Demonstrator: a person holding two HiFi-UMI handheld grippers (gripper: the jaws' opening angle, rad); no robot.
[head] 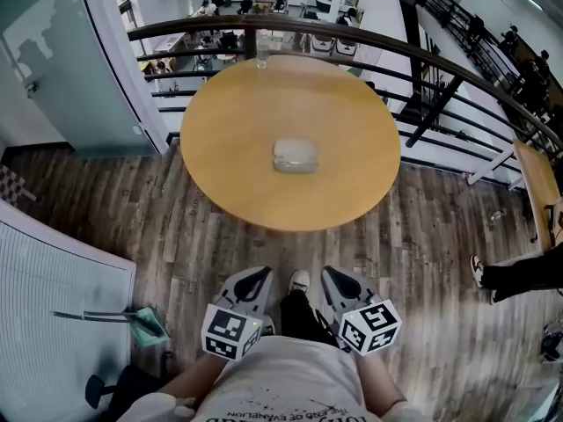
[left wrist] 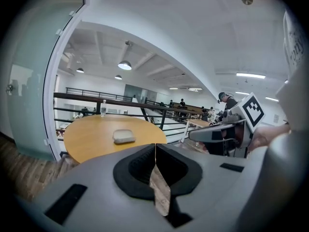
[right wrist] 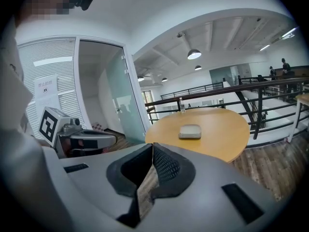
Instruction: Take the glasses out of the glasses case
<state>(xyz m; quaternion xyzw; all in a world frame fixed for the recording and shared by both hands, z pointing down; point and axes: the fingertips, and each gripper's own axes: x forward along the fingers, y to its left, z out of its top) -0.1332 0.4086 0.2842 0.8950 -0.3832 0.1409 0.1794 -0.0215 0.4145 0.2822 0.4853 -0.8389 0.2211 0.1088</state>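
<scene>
Glasses case (head: pixel 295 156) well beyond fingers (head: pixel 253 281)

glasses case (head: pixel 295 156): showing pale grey-white
table (head: pixel 229 148): glowing honey tan
floor (head: pixel 422 262): showing streaked brown-grey planks
left gripper (head: pixel 260 273): wearing grey, black pads, black-and-white marker squares
right gripper (head: pixel 328 273): wearing matching colours
railing (right wrist: pixel 259 105): showing black

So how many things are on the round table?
2. The glasses case lies near the middle of the table, and a clear bottle stands at its far edge. Nothing seems hidden.
</scene>
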